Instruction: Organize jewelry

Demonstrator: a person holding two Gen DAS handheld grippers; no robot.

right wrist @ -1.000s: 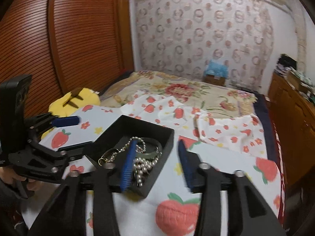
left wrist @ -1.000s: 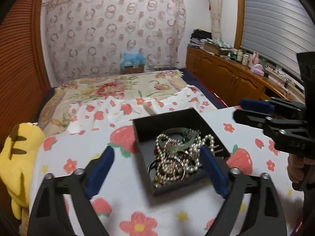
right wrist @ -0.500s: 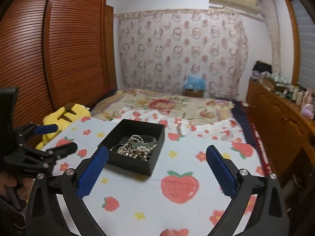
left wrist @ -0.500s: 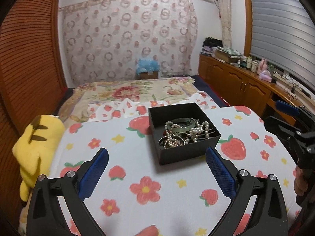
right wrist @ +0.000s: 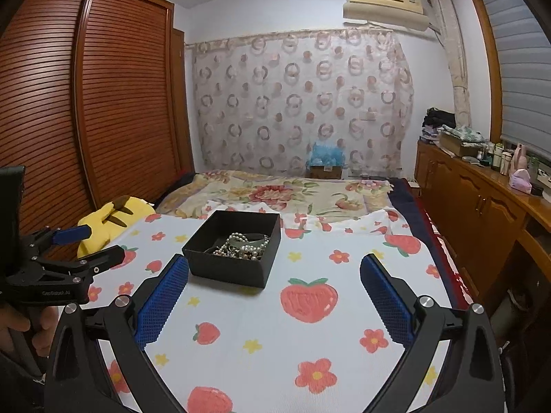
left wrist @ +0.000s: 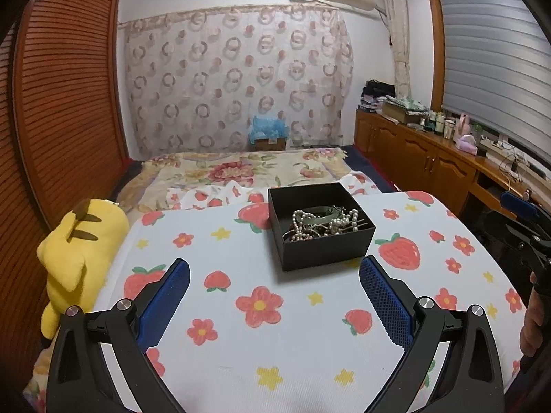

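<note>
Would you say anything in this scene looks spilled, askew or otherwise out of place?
Nothing has spilled. The jewelry lies tangled in one heap inside the black box, which sits upright on the strawberry-print cloth.

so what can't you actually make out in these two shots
- Black box: in both views the near wall hides its floor, so any pieces low inside go unseen.
- Jewelry: a tangle of pearl strands and a green bangle; individual pieces are too small to count.
- Right hand-held gripper: cut off by the left wrist view's right edge.
- Left hand-held gripper: its handle is cut off at the right wrist view's left edge.
</note>
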